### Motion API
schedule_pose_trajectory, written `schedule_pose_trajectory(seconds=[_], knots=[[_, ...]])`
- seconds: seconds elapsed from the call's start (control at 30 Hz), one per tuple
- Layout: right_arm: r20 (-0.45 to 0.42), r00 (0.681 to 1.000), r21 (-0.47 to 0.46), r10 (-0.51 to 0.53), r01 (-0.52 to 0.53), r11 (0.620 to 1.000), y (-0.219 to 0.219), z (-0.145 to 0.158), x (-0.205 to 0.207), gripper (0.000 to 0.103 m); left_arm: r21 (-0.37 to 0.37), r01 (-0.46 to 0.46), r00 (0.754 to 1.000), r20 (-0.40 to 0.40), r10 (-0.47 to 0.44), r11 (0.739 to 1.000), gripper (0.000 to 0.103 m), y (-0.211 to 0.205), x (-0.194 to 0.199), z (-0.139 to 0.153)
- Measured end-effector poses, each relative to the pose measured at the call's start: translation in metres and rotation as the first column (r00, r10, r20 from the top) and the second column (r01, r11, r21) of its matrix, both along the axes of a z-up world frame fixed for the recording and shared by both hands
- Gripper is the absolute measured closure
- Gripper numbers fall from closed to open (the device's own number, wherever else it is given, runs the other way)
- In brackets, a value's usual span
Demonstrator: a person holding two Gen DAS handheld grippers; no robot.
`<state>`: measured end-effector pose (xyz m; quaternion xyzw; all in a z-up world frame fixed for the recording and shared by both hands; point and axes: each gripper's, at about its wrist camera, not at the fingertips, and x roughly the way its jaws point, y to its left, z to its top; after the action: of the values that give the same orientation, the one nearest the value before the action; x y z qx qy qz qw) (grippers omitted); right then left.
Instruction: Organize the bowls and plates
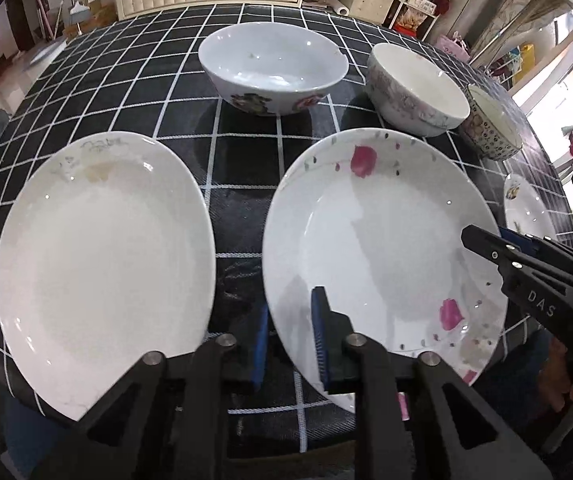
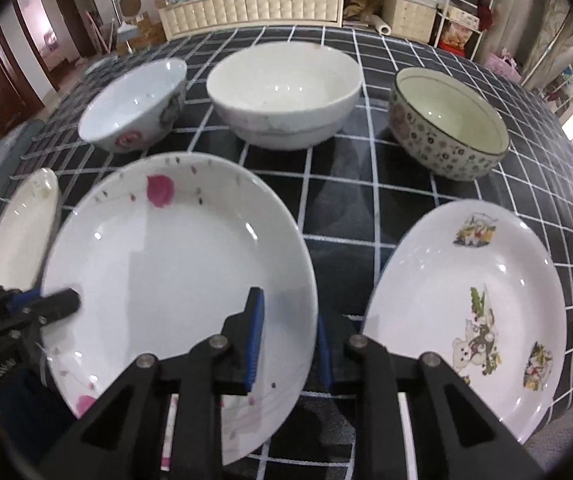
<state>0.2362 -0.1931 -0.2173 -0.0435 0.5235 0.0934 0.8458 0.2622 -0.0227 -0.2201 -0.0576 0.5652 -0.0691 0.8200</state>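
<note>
A white plate with pink flowers [image 1: 382, 248] [image 2: 174, 248] lies on the black checked tablecloth [image 1: 242, 168], and both grippers sit at its near rim. My left gripper [image 1: 290, 332] is shut on the plate's left rim, one blue pad on the plate and one outside it. It also shows at the left edge of the right wrist view [image 2: 66, 302]. My right gripper [image 2: 292, 336] straddles the right rim with narrow jaws, and I see no firm press there. In the left wrist view its tip [image 1: 482, 242] reaches over that rim.
A plain white plate [image 1: 102, 260] lies left of the flowered one, and a plate with cartoon pictures [image 2: 466, 308] lies to its right. Behind stand a rose-painted bowl [image 2: 134, 108], a white bowl [image 2: 282, 88] and a dotted bowl [image 2: 446, 124]. The table edge runs just below the grippers.
</note>
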Motion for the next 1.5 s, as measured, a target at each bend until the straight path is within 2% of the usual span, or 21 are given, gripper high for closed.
schedule_pose_trajectory(seconds=[0.53,0.9,1.2,1.5], knots=[[-0.009,0.999,0.052,-0.045,0.045,0.998,-0.008,0.003,-0.003,0.076,0.02,0.003,1.0,0.02,-0.004,1.0,0.089,-0.004,-0.003,-0.001],[0.017,0.999,0.084,-0.048,0.047,0.995,-0.005,0.026,-0.017,0.076,0.018,-0.005,0.998,0.059,0.004,1.0,0.089,0.005,-0.016,0.02],[0.035,0.999,0.097,-0.008,0.005,0.995,0.024,0.038,-0.019,0.076,0.004,-0.049,0.995,0.092,0.048,0.999,0.089,0.029,-0.03,0.04],[0.047,0.997,0.106,0.061,-0.066,0.992,0.068,0.047,-0.013,0.076,-0.015,-0.114,0.989,0.094,0.115,0.993,0.089,0.071,-0.038,0.049]])
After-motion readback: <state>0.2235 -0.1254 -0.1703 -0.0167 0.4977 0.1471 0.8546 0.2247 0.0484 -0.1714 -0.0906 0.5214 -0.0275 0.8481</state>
